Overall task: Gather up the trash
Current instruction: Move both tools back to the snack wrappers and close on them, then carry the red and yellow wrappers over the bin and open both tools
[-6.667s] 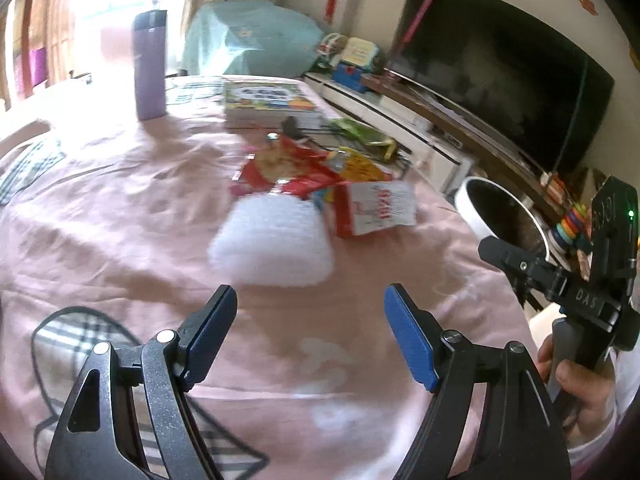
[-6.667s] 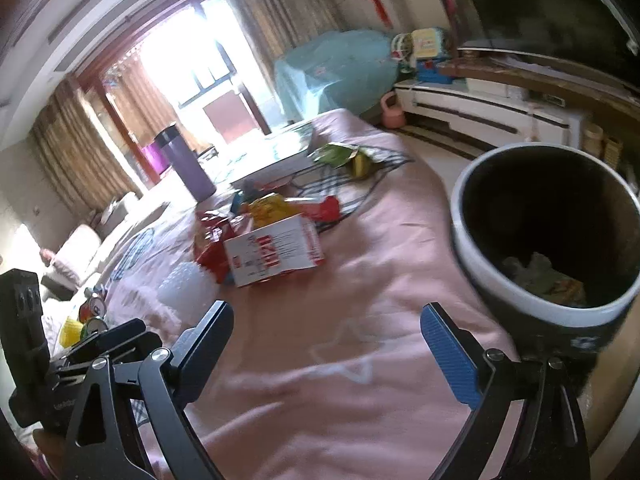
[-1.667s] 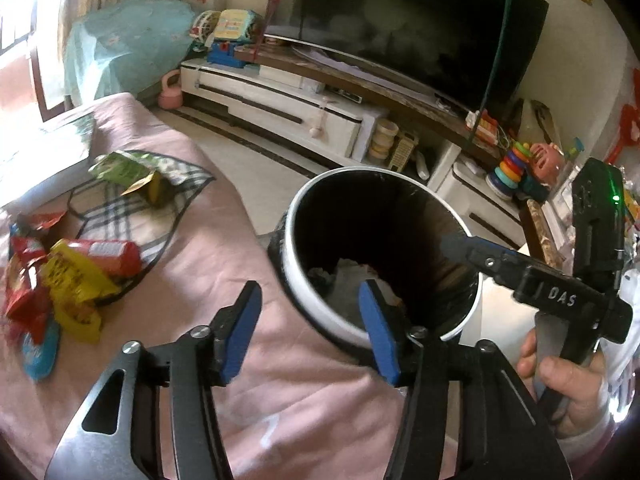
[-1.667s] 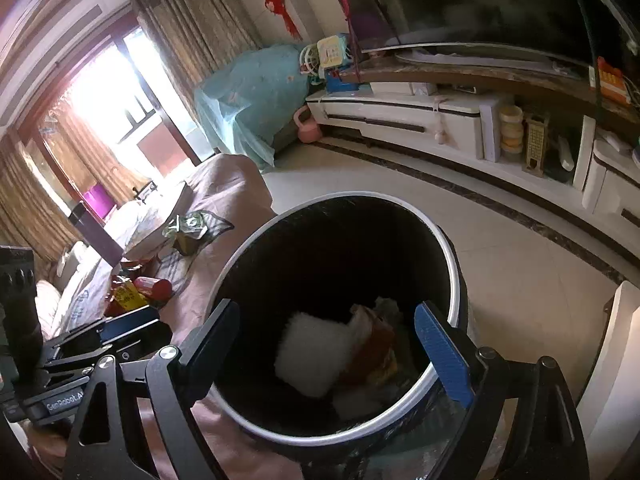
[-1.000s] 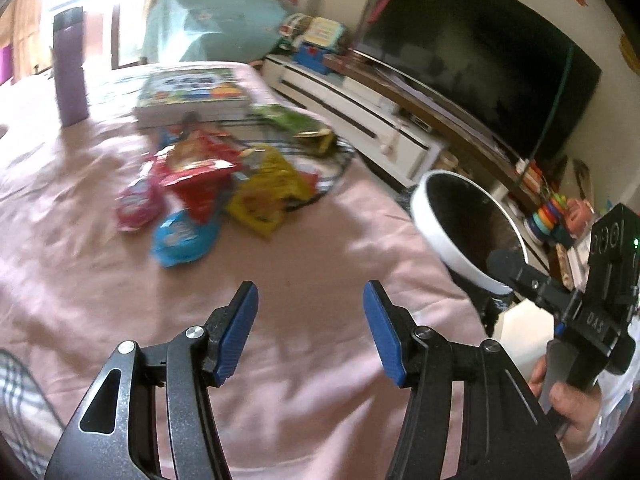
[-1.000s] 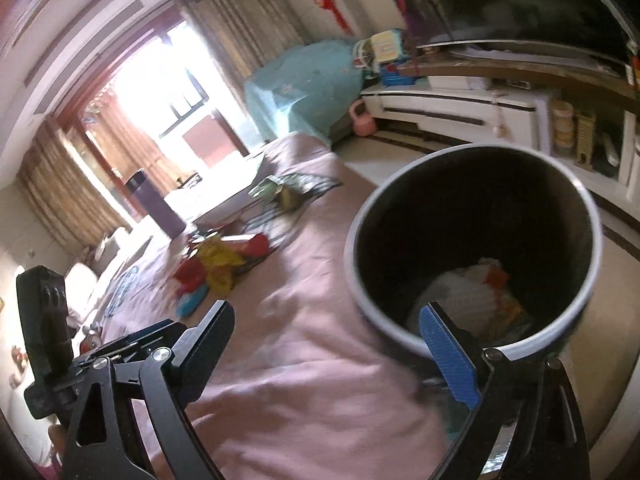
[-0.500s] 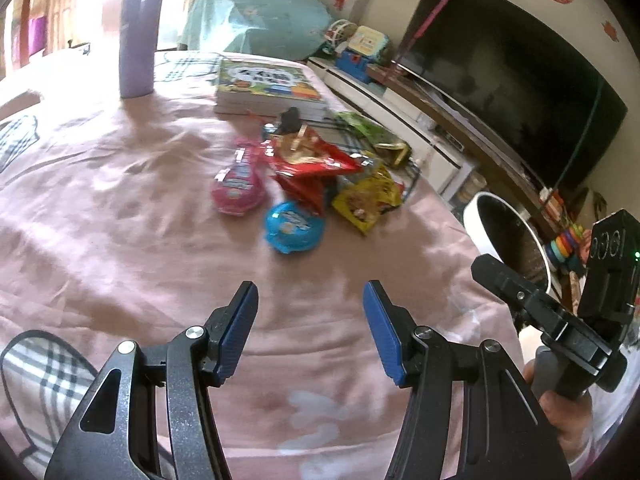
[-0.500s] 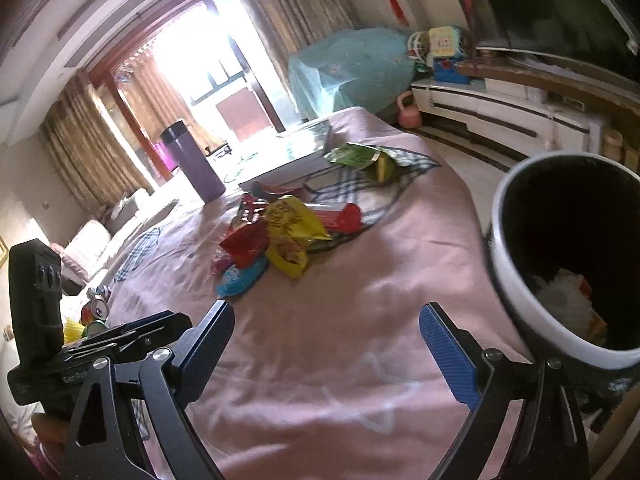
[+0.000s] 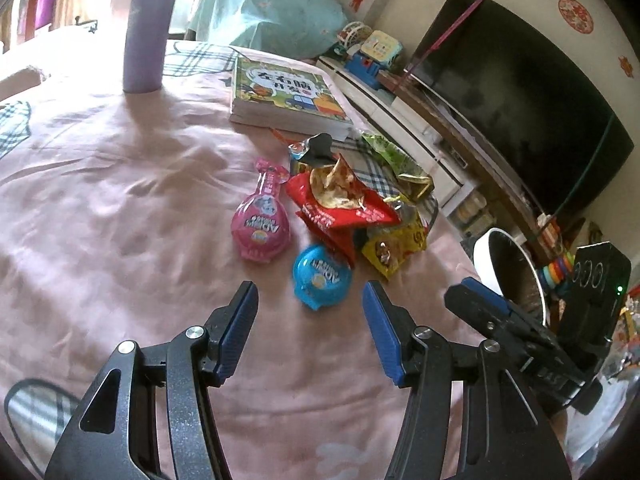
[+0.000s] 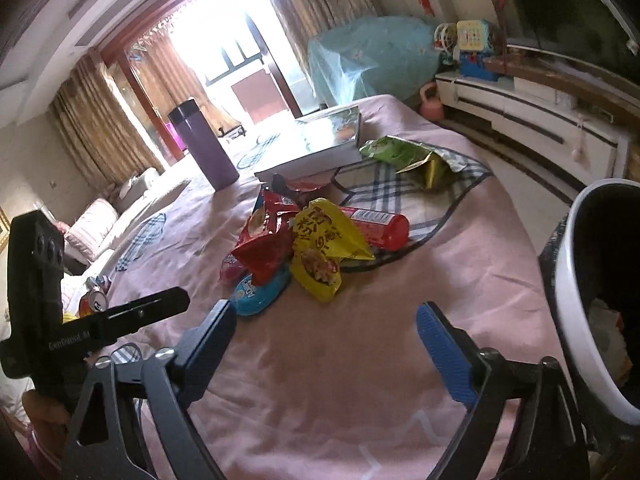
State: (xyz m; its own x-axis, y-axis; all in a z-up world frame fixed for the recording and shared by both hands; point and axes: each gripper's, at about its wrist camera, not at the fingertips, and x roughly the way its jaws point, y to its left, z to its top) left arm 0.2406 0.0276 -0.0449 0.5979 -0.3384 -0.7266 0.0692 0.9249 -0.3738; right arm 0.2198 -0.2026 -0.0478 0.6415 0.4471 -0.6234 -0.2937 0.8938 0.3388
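The left hand-held gripper [image 9: 310, 334] hovers wide open and empty above a pink-clothed counter [image 9: 120, 208], its blue pads bracketing the round blue candy wrapper [image 9: 321, 276] just ahead. The right hand-held gripper [image 10: 326, 334], equally spread and empty, hangs beside the white-rimmed trash bin [image 10: 576, 280] at the counter's edge. The flat wrapper likely calls for a low, square descent and a pinch across its raised rim, clear of the neighbouring red snack bag [image 9: 340, 204] and yellow snack packet [image 10: 324, 248].

Sunlit curtained window [image 10: 224, 52], dark television [image 9: 520, 92] above a white cabinet [image 10: 532, 120].
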